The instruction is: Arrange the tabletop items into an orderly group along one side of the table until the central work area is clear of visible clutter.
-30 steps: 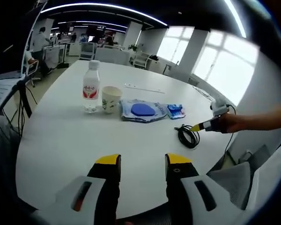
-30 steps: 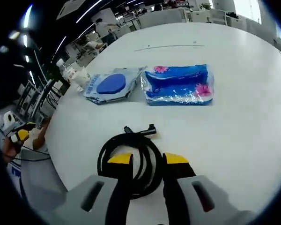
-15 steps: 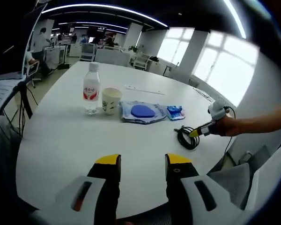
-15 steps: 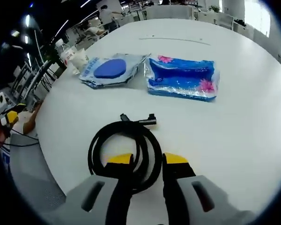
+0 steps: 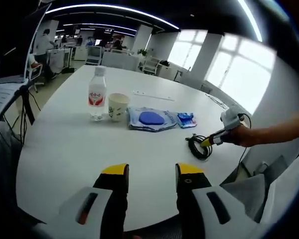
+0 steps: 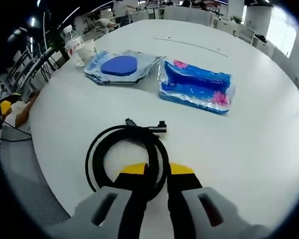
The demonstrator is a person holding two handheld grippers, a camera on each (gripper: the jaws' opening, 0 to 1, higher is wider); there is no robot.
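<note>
Currently the white table (image 5: 65,144) is carrying a row: water bottle (image 5: 96,95), paper cup (image 5: 117,105), blue pouch (image 6: 118,67) and blue packet (image 6: 198,87) lying side by side. Nearer the edge, the coiled black cable (image 6: 125,155) is lying. My right gripper (image 6: 156,175) is pinching its near loop between nearly closed jaws. My left gripper (image 5: 150,172) is hovering over bare tabletop, jaws apart, holding nothing.

table (image 6: 269,149): smooth white top, faint sheen;
cable (image 6: 127,157): black rubbery coil, slight gloss;
wipes pack (image 6: 197,87): glossy crinkled blue plastic film;
blue pouch (image 6: 120,66): shiny plastic wrap;
bottle (image 5: 96,93): clear plastic;
cup (image 5: 118,105): matt paper
</note>
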